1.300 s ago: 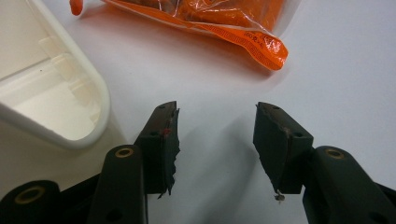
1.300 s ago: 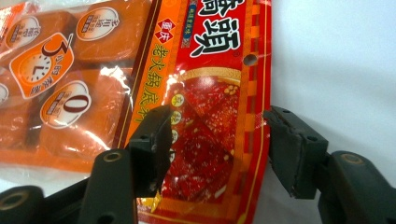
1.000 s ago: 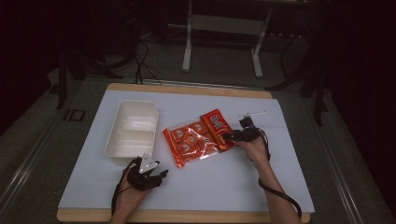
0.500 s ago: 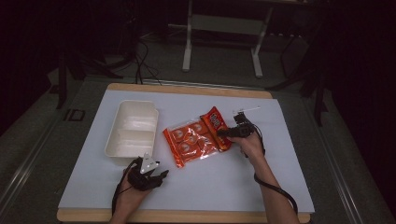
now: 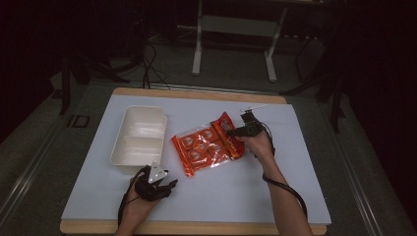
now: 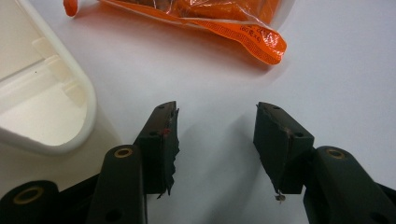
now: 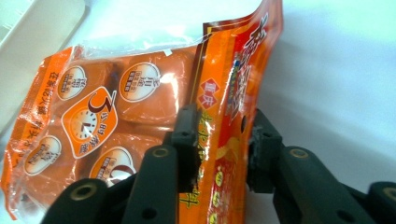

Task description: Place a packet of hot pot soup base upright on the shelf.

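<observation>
Right tool (image 7: 219,149) has just been closing its jaws on the right edge of the orange snack bag (image 5: 209,145), the red-and-gold printed strip now pinched and lifted. The bag is glossy, clear-windowed, with round-labelled packets inside, mid-bench. Left tool (image 6: 215,140) rests open and empty at the near left, beside the white compartment tray (image 5: 129,152).

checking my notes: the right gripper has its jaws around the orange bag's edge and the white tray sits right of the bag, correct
One slip: the white tray sits left of the orange bag, not right, as the high view shows. The rest holds: the right gripper has its jaws around the bag's edge, and they have just been closing.
</observation>
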`<state>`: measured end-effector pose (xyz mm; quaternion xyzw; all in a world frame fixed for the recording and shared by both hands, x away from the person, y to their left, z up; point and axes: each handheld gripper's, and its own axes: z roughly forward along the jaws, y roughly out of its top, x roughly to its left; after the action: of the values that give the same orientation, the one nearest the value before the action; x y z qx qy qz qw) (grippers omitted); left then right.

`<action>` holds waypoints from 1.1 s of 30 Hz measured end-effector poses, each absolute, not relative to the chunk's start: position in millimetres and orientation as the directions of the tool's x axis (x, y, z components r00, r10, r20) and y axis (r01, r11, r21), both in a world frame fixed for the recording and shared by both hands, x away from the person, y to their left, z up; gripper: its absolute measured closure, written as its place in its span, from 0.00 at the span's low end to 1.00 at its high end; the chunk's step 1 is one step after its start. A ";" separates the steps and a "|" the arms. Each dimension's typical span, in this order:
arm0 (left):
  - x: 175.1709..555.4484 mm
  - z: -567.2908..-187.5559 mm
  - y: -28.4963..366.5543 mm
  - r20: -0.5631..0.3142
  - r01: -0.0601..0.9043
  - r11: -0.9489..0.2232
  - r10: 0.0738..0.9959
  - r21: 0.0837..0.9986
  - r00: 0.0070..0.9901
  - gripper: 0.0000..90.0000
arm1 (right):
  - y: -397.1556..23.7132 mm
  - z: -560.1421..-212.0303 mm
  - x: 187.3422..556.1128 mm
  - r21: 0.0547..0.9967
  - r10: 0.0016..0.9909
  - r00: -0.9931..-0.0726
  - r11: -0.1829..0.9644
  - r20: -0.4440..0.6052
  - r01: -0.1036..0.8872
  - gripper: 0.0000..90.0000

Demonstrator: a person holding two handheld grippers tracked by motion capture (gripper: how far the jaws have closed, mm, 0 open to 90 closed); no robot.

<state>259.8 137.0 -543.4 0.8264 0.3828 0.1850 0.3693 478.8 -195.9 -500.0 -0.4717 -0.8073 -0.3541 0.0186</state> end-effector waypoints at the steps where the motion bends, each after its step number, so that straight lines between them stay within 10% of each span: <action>1: 259.9 -543.4 137.1 0.024 0.496 -0.435 0.769 0.751 0.639 0.55 | -194.4 -500.6 480.3 0.545 0.753 -0.547 0.303 0.366 0.782 0.79; 12: 259.9 -543.3 137.2 0.023 0.496 -0.436 0.768 0.751 0.640 0.55 | -170.5 -511.2 484.9 0.473 0.769 -0.581 0.421 0.267 0.774 0.99; 33: 259.8 -543.4 137.0 0.021 0.495 -0.432 0.769 0.753 0.639 0.55 | -166.7 -446.2 479.1 0.548 0.722 -0.652 0.457 0.231 0.700 1.00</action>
<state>259.8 137.0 -543.4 0.8259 0.3827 0.1846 0.3706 479.1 -166.7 -446.2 -0.4168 -0.8535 -0.3125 -0.0175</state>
